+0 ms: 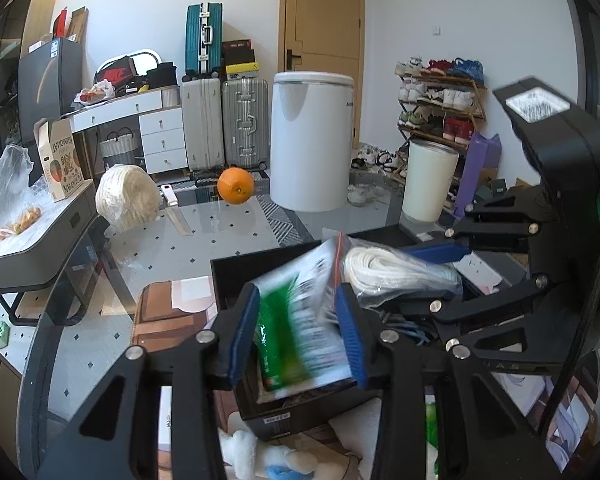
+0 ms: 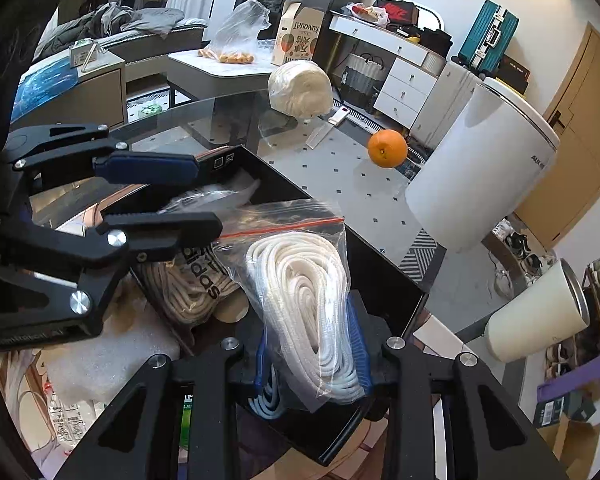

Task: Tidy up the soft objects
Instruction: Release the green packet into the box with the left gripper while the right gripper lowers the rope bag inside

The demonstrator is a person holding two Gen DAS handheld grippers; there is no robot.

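**Clerk:** Plastic, glossy, green and white: item one, left wrist view. A soft packet (image 1: 300, 320) is pinched between the blue pads of the left gripper (image 1: 300, 334), jaws closed to the packet's width. It hangs over the black box (image 1: 236, 276), seemingly so it can drop straight in. Motion blur hides the print; I cannot say what it contains.

**Checker:** And the other gripper there?

**Clerk:** Right gripper (image 1: 440, 276), seen side-on, clamps the bagged rope (image 1: 396, 272) above the same box.

**Checker:** Right wrist view?

**Clerk:** Item two: the bagged rope (image 2: 304, 304), a white braided coil in a clear zip bag with a red seal. The right gripper (image 2: 314, 356) has its jaws narrowed onto the lower part of the coil, and the bag stands upright over the box (image 2: 380, 276), so the slack plastic stays clear of the rim. A second cord bundle (image 2: 188, 292), cream, in a printed bag, already lies inside. The left gripper (image 2: 208, 196) comes in from the left; its load is hidden here.

**Checker:** Bystanders?

**Clerk:** One orange (image 2: 387, 148), firm, on the glass table (image 2: 340, 184), well apart.
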